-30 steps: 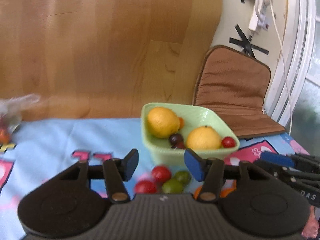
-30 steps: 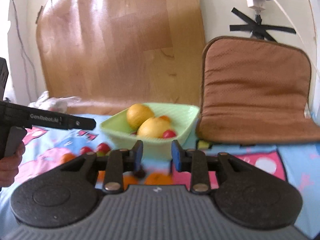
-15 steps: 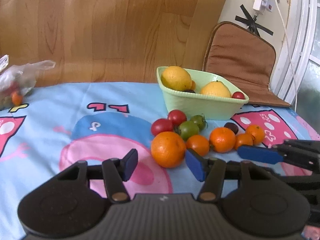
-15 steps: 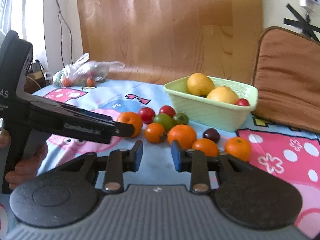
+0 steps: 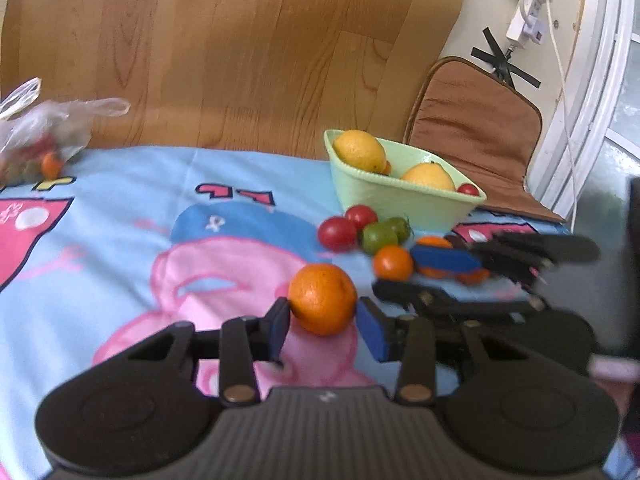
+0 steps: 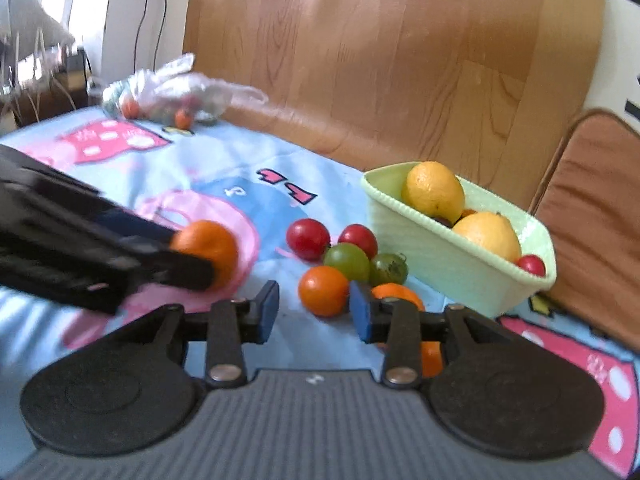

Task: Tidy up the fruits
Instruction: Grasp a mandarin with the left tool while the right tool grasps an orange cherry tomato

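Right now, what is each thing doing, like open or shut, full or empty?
left tongs: just been closing, pads now pinching the big orange
right tongs: open, just been widening, gripping nothing
big orange: resting on the cloth, pinched
bowl: upright, partly filled with fruit
plastic bag: lying down, fruit inside
small fruits: loose beside the bowl

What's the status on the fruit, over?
Left gripper just closing on big orange. Right gripper just opening, empty, small orange ahead. Tomatoes lie before the green bowl.
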Demonstrator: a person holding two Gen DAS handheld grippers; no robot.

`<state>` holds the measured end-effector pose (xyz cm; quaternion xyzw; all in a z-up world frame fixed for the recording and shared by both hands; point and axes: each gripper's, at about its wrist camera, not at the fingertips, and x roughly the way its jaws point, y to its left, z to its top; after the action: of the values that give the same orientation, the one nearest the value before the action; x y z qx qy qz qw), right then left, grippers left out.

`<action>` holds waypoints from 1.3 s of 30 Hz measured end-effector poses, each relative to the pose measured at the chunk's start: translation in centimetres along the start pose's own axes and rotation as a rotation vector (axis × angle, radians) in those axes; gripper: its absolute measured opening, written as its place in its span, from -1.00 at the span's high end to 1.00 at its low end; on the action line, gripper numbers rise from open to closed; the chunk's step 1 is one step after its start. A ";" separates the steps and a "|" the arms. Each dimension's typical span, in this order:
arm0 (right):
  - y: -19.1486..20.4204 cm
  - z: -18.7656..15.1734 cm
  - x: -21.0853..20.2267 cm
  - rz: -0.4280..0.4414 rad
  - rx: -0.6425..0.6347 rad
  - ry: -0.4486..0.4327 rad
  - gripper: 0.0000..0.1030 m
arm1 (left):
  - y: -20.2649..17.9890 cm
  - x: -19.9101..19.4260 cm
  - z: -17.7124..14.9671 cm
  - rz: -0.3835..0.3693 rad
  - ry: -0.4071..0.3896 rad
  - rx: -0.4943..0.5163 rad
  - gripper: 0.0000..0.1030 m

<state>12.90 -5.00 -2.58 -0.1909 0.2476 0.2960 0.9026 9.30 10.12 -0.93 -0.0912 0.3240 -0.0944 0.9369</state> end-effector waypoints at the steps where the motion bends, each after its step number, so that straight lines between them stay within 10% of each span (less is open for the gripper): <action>1: 0.0 0.1 0.3 -0.004 -0.005 0.007 0.20 | 0.0 -0.2 -0.2 0.000 0.002 0.000 0.28; 21: -0.1 -6.7 -10.6 -0.031 0.173 -0.022 0.38 | -5.3 -2.4 -2.4 -0.020 -0.049 0.127 0.30; 31: 0.0 -7.3 -10.8 -0.046 0.196 -0.020 0.33 | -4.9 -0.8 -2.1 0.002 -0.027 0.134 0.02; 39: -0.2 -7.5 -10.7 -0.040 0.215 -0.006 0.37 | -5.8 -0.6 -2.3 0.012 -0.029 0.159 0.17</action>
<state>3.01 -13.60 -2.58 -0.0970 0.2716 0.2501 0.9243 6.67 4.42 -1.03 -0.0160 0.3024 -0.1130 0.9463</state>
